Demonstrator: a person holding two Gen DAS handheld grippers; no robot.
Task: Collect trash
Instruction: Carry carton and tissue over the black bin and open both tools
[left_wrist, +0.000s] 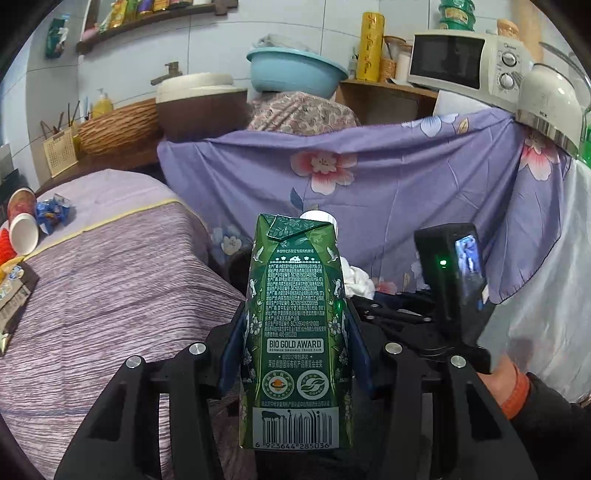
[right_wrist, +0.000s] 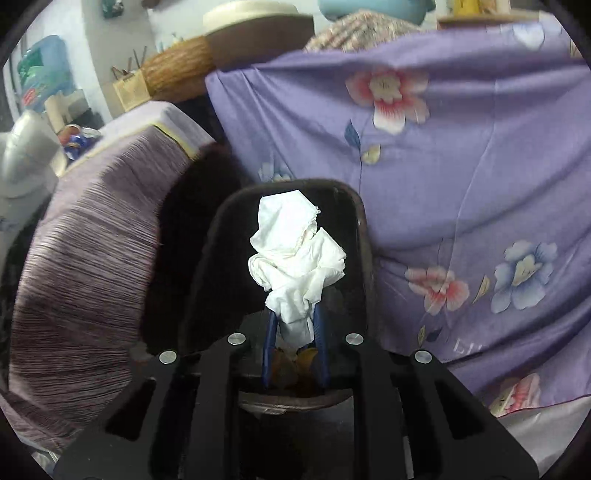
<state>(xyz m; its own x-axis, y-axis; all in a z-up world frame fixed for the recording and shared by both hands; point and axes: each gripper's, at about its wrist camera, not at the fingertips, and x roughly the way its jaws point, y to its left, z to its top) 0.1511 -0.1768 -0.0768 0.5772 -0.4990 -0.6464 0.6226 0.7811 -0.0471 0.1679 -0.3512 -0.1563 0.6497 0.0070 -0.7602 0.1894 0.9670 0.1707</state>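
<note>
Carton (left_wrist: 295, 325) pinched in left fingers, tissue (right_wrist: 295, 258) in right over bin (right_wrist: 280, 199); cups (left_wrist: 22, 221) left on tabletop (left_wrist: 110, 266).

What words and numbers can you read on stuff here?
"BIO GOLD AWARD" on the green carton
"GERMAN ORGANIC TRADE FAIR" below it
"6 923644 285036" under its barcode
Small Chinese print on the carton: too small to read
Logos on the microwave and white pot: blurred

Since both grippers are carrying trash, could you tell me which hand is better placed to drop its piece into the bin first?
Right. Its gripper holds the crumpled tissue directly over the dark bin's opening. The left gripper grips the green carton farther back, apparently short of the bin.
</note>
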